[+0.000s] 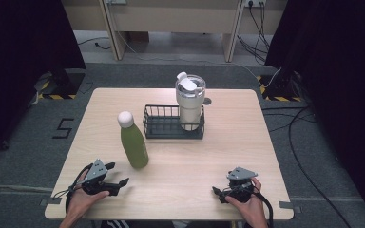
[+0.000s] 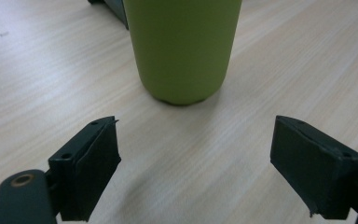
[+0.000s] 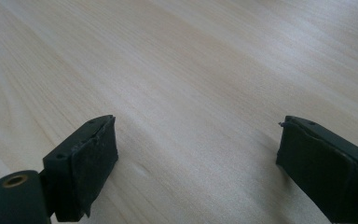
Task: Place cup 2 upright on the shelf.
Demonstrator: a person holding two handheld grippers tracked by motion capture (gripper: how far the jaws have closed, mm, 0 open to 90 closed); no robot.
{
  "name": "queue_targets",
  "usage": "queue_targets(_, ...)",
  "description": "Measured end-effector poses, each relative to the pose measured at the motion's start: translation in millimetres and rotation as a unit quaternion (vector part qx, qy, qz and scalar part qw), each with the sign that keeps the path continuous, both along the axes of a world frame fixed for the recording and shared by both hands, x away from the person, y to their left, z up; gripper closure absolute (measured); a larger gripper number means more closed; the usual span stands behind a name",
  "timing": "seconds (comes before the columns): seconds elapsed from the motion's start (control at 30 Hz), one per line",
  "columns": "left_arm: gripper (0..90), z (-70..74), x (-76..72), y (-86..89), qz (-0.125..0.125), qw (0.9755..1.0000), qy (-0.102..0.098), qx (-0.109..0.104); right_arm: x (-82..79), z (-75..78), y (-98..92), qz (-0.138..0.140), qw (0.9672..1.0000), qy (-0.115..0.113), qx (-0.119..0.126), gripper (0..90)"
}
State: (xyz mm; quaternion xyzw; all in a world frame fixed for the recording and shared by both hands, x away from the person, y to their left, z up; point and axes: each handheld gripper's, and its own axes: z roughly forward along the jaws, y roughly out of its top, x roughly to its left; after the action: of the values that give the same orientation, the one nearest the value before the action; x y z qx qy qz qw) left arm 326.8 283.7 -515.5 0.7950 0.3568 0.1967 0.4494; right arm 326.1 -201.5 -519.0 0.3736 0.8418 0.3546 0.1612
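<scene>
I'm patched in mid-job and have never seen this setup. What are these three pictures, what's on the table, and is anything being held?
There is no robot arm here: a person holds a two-jaw tool in each hand. The high view looks down on the table. The other two ride on the tools, looking along their black jaws.

The left gripper is open and faces the green bottle, not touching it. The right gripper is open over bare wood. A white tumbler stands in a dark wire basket. Nothing is held.
</scene>
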Motion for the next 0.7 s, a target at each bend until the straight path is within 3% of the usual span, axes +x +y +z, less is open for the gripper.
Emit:
queue_targets(0.1,15.0,2.4,4.1,-2.5,0.006,0.9997,-0.007,-0.021,0.1,0.0,0.0,0.000,1.0000,0.000,0.000,12.1)
queue_targets(0.33,15.0,6.0,9.5,-6.4,0.007,0.9988,-0.011,-0.048,0.3,0.0,0.0,0.002,1.0000,0.000,-0.001,11.7)
queue_targets(0.6,15.0,10.4,21.0,-12.7,0.015,0.9973,-0.015,-0.070,0.4,-0.1,0.2,0.002,1.0000,0.001,0.000,11.4)
queue_targets(0.7,15.0,13.1,26.0,-19.3,0.014,0.9975,-0.025,-0.065,0.4,-0.1,0.2,0.002,1.0000,0.001,0.000,11.3)
